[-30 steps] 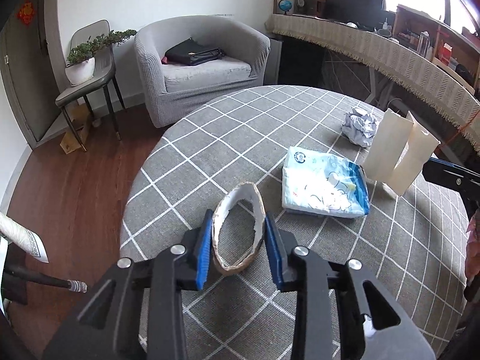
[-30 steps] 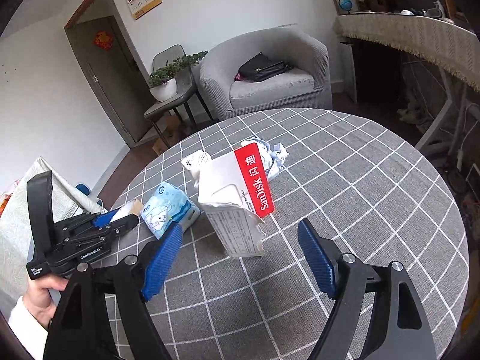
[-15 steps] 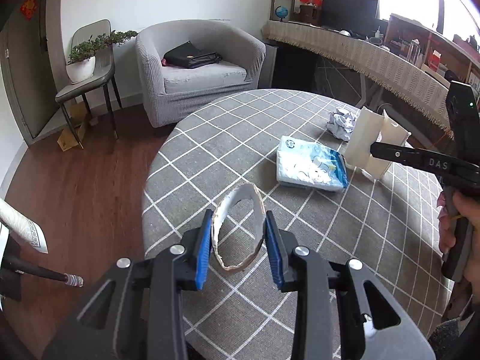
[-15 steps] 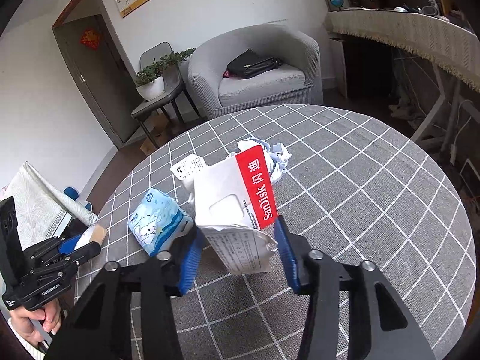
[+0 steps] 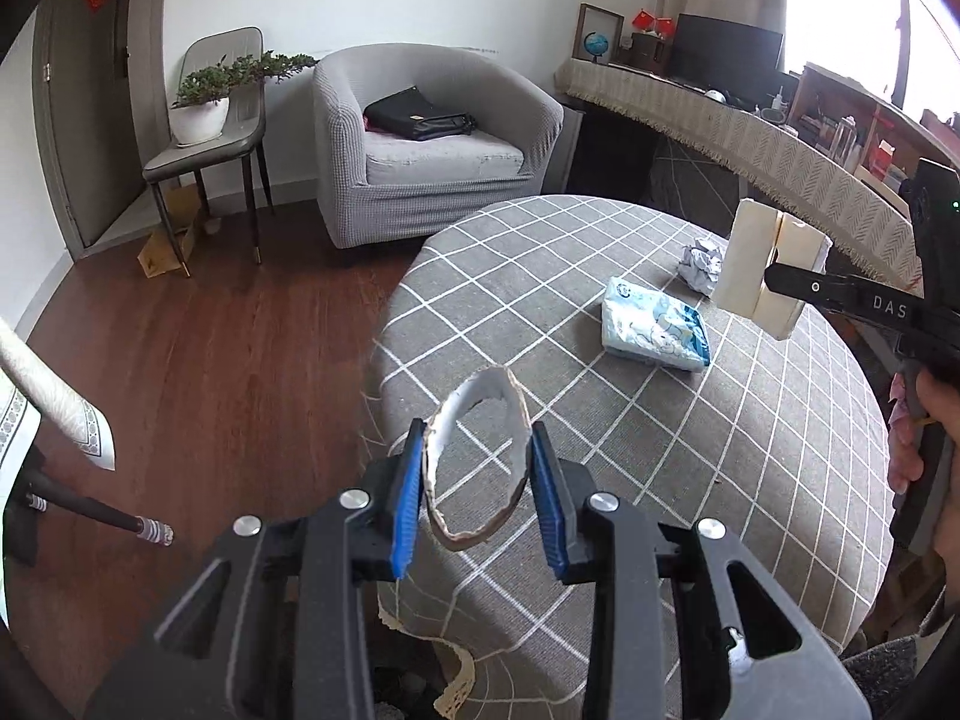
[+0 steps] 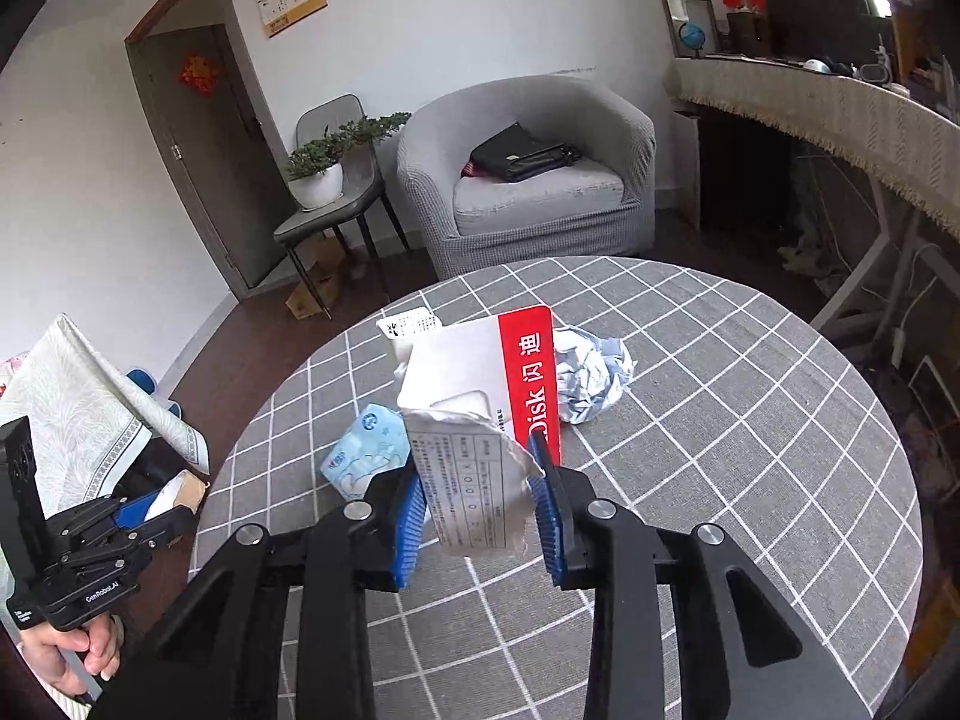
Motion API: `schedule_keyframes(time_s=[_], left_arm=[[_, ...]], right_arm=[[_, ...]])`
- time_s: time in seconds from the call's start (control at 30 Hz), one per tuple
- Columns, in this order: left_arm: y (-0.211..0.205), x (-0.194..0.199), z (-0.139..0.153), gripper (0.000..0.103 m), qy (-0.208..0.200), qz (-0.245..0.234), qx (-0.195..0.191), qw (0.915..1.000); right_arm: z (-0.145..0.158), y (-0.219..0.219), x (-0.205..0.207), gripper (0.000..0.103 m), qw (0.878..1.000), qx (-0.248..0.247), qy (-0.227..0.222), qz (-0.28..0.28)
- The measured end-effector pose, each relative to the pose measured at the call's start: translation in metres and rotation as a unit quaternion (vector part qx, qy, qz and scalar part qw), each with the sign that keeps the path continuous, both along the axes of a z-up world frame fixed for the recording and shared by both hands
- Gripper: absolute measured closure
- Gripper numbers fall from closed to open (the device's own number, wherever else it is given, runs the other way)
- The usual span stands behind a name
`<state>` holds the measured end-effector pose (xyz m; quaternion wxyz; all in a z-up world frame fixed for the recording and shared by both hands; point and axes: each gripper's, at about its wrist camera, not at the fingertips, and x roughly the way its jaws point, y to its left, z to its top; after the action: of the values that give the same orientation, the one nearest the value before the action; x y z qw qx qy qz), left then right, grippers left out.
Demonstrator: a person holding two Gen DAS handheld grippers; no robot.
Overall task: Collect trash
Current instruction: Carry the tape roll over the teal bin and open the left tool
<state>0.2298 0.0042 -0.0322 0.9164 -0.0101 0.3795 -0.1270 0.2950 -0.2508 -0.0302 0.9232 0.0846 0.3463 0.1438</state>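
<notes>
My left gripper (image 5: pixel 474 456) is shut on a torn cardboard ring (image 5: pixel 456 414), held in the air above the near edge of the round grey checked table (image 5: pixel 540 252). In the right wrist view my right gripper (image 6: pixel 474 462) has its jaws closing, and its pads press on a white and red package (image 6: pixel 462 372). The package (image 5: pixel 759 264) hangs clear of the cloth. A blue tissue pack (image 5: pixel 654 330) and a crumpled paper ball (image 5: pixel 701 264) lie on the table. Both also show in the right wrist view, the tissue pack (image 6: pixel 366 450) left of the package and the paper ball (image 6: pixel 591 378) right of it.
A grey armchair (image 5: pixel 432 138) with a black bag on it stands beyond the table. Beside it, a chair (image 5: pixel 204 144) bears a potted plant. A long fringed desk (image 5: pixel 780 144) runs along the right. A patterned white sheet (image 6: pixel 78 408) hangs at the left over wooden floor.
The right gripper's jaws closed from wide open onto the package and lifted it off the table. The left gripper, still gripping the ring, drew back and up toward the table's edge.
</notes>
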Motion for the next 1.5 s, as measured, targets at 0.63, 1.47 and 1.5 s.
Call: schedule_keyframes(time_s=[0.63,1.47,1.5], left_arm=[[0.07,-0.063,-0.017,0.067,0.02,0.074,-0.008,0.9971],[0.159,-0.112,-0.143,0.067,0.174,0.145,-0.001,0.974],[0.16,-0.112,-0.148,0.067,0.181,0.145,0.001,0.9728]], right_arm=[[0.021,0.103,-0.037,0.07,0.991,0.04,0.008,0.126],[-0.032,0.282,-0.076,0.07,0.954,-0.028,0.087,0.287],[-0.035,0.286,-0.076,0.07,0.953,-0.031,0.091,0.289]])
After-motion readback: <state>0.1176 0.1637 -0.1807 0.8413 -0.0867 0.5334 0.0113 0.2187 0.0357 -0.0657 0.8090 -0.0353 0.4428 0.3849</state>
